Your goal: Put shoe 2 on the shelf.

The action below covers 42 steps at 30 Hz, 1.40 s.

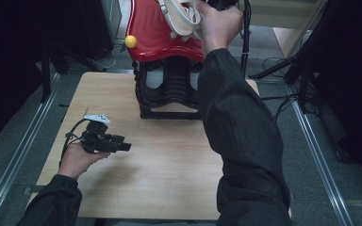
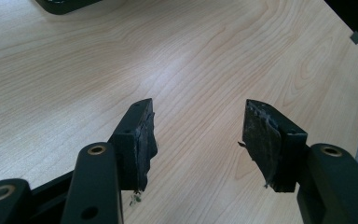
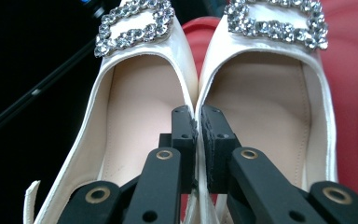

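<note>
Pinching the touching inner walls of two cream shoes together, the right claw has its jaws drawn narrow, one inside each shoe, with both thin side walls caught between the pads. In the right gripper view the left shoe and the right shoe lie side by side, toes pointing away, each bearing a sparkling rhinestone buckle on the toe. Red shows just beyond and to the right of the pair.

In the high view the right hand is stretched out past the far edge of the surface, its dark sleeve crossing the right half of the wood. The shoes hang at that hand, above a red seat-like shell that stands on a black ribbed stand. The stand's foot sits on the far edge of the surface, near its middle. A small yellow ball sticks to the left rim of the red shell.

The left claw rests in the left hand near the near left corner of the surface, pointing toward the middle. The left gripper view shows its jaws standing wide apart over bare pale wood, nothing between the worn pads.
</note>
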{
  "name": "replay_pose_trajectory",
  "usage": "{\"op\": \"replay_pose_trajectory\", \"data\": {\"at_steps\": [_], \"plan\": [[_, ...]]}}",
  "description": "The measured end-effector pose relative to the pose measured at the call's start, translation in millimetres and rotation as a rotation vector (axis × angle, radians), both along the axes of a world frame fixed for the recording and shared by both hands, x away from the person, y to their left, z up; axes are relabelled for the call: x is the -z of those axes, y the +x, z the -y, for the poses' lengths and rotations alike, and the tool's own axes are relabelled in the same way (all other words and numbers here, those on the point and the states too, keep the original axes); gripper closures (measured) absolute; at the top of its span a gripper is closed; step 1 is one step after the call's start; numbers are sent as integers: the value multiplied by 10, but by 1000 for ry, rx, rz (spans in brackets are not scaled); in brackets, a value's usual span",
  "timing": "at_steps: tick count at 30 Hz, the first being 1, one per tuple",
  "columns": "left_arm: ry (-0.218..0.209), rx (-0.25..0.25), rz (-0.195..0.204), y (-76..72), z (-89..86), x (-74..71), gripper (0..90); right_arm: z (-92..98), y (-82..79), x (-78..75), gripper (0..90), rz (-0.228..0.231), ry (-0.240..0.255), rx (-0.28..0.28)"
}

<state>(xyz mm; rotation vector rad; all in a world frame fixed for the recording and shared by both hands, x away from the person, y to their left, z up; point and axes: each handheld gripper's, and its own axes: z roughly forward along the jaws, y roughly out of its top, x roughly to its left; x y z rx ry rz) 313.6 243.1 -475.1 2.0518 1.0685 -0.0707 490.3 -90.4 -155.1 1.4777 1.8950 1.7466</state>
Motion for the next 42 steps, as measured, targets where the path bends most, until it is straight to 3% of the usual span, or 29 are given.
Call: {"op": "replay_pose_trajectory", "data": {"at_steps": [3, 4, 9, 22, 26, 29, 34, 42], "plan": [[0, 4, 0, 7, -1, 2, 439, -26, 34, 31, 862, 17, -14, 26], [-6, 5, -2, 11, 2, 2, 439, -56, 79, 65, 862, 24, -40, 53], [-7, 11, 0, 31, 14, 0, 439, -140, 167, 174, 862, 5, -47, 83], [-2, 17, 1, 22, 21, -8, 438, -472, 124, 265, 840, 5, -168, 147], [-6, 14, 5, 18, 24, -14, 438, -489, 106, 257, 818, 22, -191, 149], [-2, 19, 5, 16, 38, -13, 438, -477, 102, 249, 749, 25, -167, 130], [1, 26, 3, 18, 41, -14, 437, -465, 67, 201, 732, 31, -226, 113], [4, 23, 2, 21, 48, -10, 437, -410, 34, 108, 675, 34, -225, 78]]}}
